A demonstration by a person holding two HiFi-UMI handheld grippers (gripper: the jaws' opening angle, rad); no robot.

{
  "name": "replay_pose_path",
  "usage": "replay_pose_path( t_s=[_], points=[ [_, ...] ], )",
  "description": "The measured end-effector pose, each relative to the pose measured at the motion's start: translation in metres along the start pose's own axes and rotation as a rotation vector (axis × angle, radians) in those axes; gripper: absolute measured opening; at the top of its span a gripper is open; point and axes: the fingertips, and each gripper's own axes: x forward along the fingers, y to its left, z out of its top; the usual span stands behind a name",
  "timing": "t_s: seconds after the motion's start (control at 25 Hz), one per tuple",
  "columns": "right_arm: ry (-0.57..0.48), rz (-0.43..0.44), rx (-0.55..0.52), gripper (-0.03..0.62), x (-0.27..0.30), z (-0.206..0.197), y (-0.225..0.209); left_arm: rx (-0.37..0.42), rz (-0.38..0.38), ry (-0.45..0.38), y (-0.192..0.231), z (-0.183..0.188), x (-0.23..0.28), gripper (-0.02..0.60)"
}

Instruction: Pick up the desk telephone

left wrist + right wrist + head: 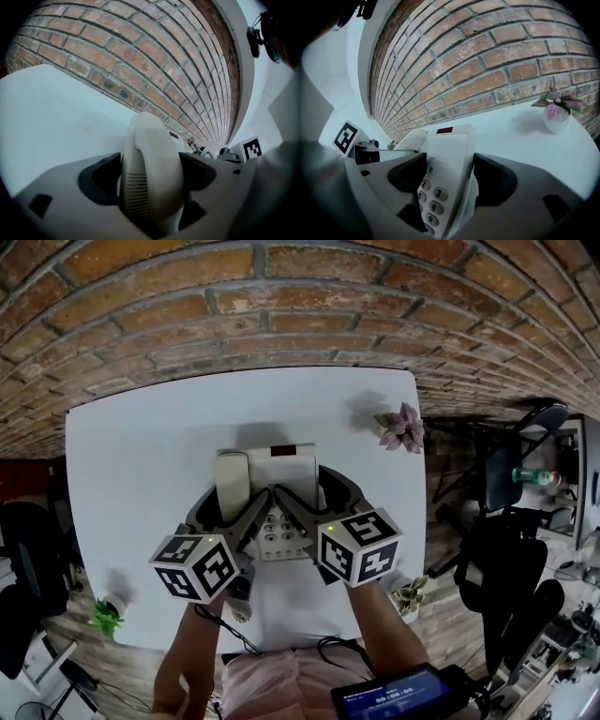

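Note:
A beige desk telephone (281, 470) sits in the middle of the white table (131, 465), its handset (232, 486) resting on the left side. My left gripper (230, 507) straddles the handset (152, 173). A black pad stands close on each side, and the jaws are wide. My right gripper (314, 495) straddles the right part of the keypad (433, 192). Its left finger lies over the keys and its right finger beside the phone's right edge. I see neither gripper's pads squeezing. The phone rests flat on the table.
A pink potted plant (403, 427) stands at the table's far right corner. Two small plants (105, 615) (410, 596) sit at the near corners. A brick wall (281, 306) runs behind the table. Dark chairs (511, 559) stand to the right.

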Motion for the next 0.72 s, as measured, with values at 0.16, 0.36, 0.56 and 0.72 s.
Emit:
replay_pose_path(
  t_s=[0.16, 0.36, 0.56, 0.72],
  points=[
    [-0.019, 0.01, -0.014, 0.322, -0.002, 0.0, 0.0, 0.057, 0.006, 0.014, -0.003, -0.001, 0.0, 0.368],
    [-0.031, 0.021, -0.038, 0.324, -0.004, 0.001, 0.003, 0.093, 0.043, -0.035, -0.003, 0.002, -0.005, 0.35],
    [-0.048, 0.029, -0.062, 0.336, -0.008, 0.003, 0.009, 0.154, 0.074, -0.136, -0.009, 0.006, -0.017, 0.333],
    [-0.054, 0.092, 0.001, 0.356, -0.008, 0.003, 0.014, 0.182, 0.074, -0.212, -0.013, 0.008, -0.026, 0.331]
  ],
)
